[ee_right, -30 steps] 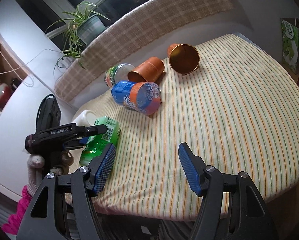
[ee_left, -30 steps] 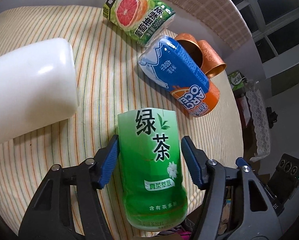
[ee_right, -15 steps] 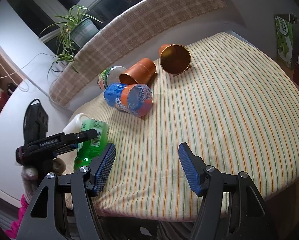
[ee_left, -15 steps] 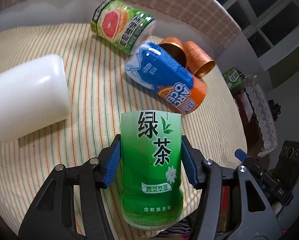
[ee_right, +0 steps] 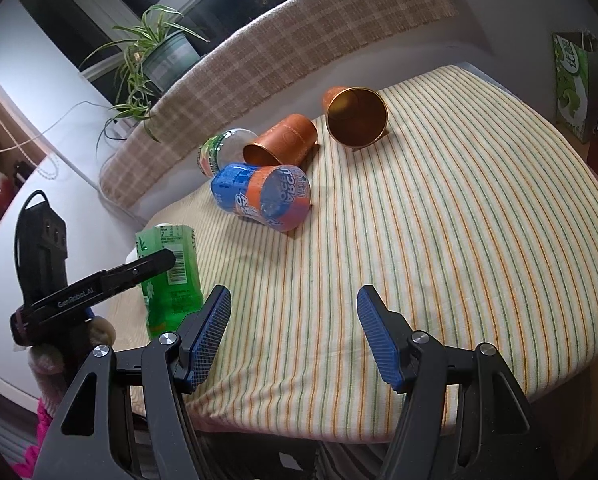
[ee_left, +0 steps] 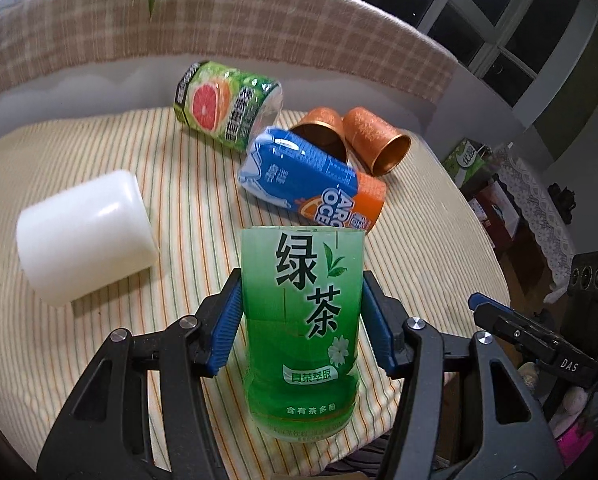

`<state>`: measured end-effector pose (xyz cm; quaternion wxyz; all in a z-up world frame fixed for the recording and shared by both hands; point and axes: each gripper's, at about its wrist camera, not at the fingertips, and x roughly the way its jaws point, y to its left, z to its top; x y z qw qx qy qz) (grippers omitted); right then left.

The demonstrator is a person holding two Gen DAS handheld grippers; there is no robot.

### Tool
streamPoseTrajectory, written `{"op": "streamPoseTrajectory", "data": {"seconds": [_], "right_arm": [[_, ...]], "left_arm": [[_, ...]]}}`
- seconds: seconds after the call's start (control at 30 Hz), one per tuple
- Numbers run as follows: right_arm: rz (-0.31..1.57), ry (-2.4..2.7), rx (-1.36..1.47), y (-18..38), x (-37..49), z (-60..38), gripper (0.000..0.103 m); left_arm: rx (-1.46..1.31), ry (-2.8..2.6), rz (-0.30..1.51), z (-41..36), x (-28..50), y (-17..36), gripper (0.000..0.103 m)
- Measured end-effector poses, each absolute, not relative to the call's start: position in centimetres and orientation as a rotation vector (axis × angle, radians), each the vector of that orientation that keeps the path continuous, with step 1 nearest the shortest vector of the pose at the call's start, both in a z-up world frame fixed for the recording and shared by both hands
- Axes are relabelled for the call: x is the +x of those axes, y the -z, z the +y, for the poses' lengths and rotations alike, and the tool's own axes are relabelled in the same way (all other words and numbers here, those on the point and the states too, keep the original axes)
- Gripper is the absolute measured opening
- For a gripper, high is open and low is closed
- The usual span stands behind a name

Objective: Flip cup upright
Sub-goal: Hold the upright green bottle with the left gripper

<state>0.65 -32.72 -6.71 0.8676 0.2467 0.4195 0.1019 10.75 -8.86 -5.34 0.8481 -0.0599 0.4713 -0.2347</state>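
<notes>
My left gripper [ee_left: 301, 320] is shut on a green tea-label cup [ee_left: 301, 320], its blue pads against both sides. The cup is lifted and tilted toward upright near the table's front left edge; it also shows in the right wrist view [ee_right: 171, 276] beside the left gripper's finger [ee_right: 147, 266]. My right gripper [ee_right: 293, 334] is open and empty above the striped tablecloth [ee_right: 439, 240].
A white cup [ee_left: 85, 236], a blue-and-orange cup [ee_left: 311, 180], a grapefruit-label cup [ee_left: 223, 108] and two copper cups [ee_left: 379, 138] [ee_right: 357, 116] lie on their sides. A checked bench back [ee_right: 299, 52] and a potted plant [ee_right: 159, 60] stand behind the table.
My left gripper closed on the green cup, then lifted and tipped it from lying toward upright. My right gripper stayed open and drifted slightly.
</notes>
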Motion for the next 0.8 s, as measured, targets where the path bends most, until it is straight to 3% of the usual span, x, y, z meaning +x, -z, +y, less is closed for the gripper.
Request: {"op": "streamPoseTrajectory", "data": {"seconds": [0.37,0.8], "right_arm": [[0.877,-0.212,0.506,6.7,0.6,-32.7,0.065],[0.879,-0.206,0.504,6.7,0.4,-32.9,0.065]], "left_arm": [[-0.094,0.445,0.833,-9.2,10.6,4.0,0.057],[0.002,0.399,0.676,-10.5,10.4,6.0,0.057]]}}
